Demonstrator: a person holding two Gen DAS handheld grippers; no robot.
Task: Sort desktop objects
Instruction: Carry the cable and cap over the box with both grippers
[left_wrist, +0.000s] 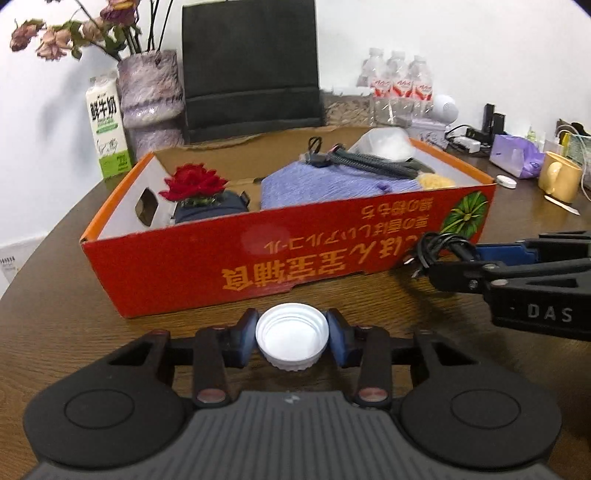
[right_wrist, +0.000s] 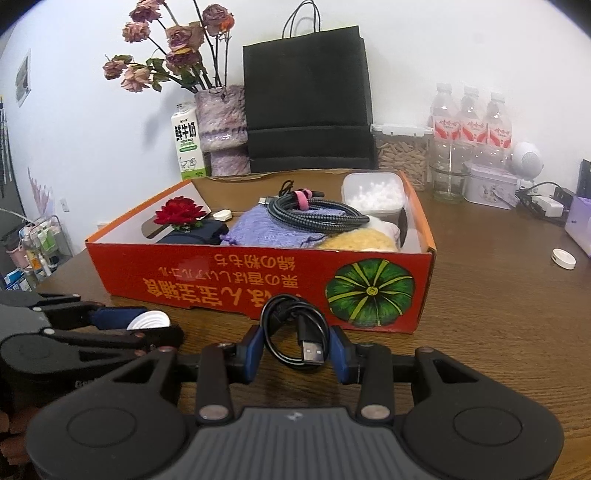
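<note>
Both jaws grip — left gripper (left_wrist: 291, 338) pinching a white cap (left_wrist: 291, 332), right gripper (right_wrist: 295, 349) a coiled black cable (right_wrist: 295, 332) — so lift each clear over the red box (right_wrist: 258, 284) wall before releasing.

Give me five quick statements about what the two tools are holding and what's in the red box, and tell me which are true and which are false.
1. The left tool grips a white cap. True.
2. The right tool holds a pink cable. False: it clamps a coiled black USB cable.
3. A red rose lies inside the red box. True.
4. The box is empty apart from the rose. False: it also holds a purple cloth, a braided cable and a clear container.
5. The black paper bag stands in front of the box. False: it stands behind it.
</note>
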